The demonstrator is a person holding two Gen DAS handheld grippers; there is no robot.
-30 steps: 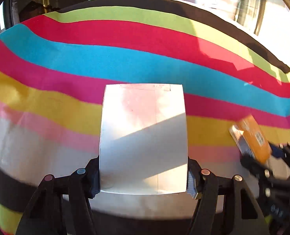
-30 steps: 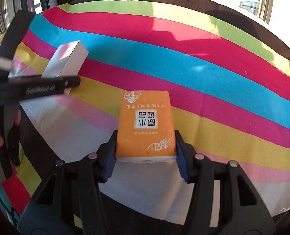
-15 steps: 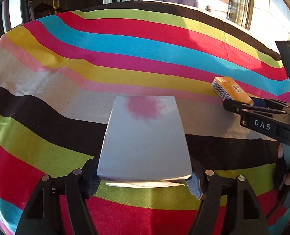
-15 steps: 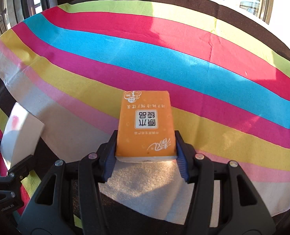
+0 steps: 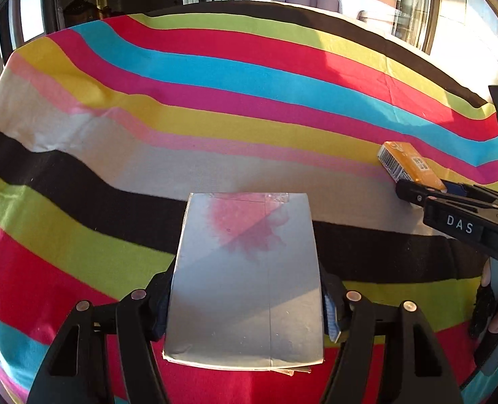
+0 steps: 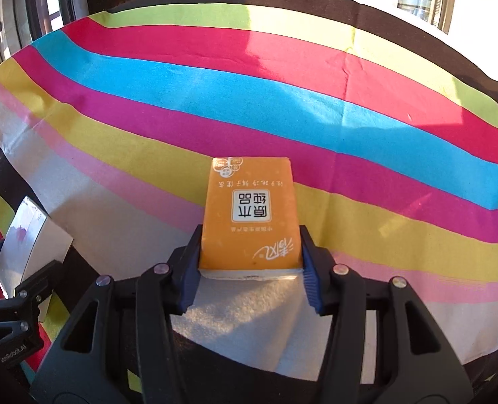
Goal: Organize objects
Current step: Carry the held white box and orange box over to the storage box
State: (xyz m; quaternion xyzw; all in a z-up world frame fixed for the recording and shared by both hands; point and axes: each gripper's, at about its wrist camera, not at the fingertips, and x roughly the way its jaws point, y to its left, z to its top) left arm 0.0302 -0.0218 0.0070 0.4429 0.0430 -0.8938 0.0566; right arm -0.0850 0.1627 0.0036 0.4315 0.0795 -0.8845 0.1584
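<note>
Left gripper clamped on silver-white box with pink stain, fingers pressing its sides after just closing further on it; box held above black and green stripes of striped cloth on tabletop. Right gripper clamped on orange tissue pack, printed face up, over white and yellow stripes. Packs well apart, each gripper visible at edge of the other's view.

Box sits between the left tongs, over the near part of the cloth-covered surface. Packet between the right tongs, farther back on the cloth. Seen from the left tongs, packet lies right of the box, well apart.
</note>
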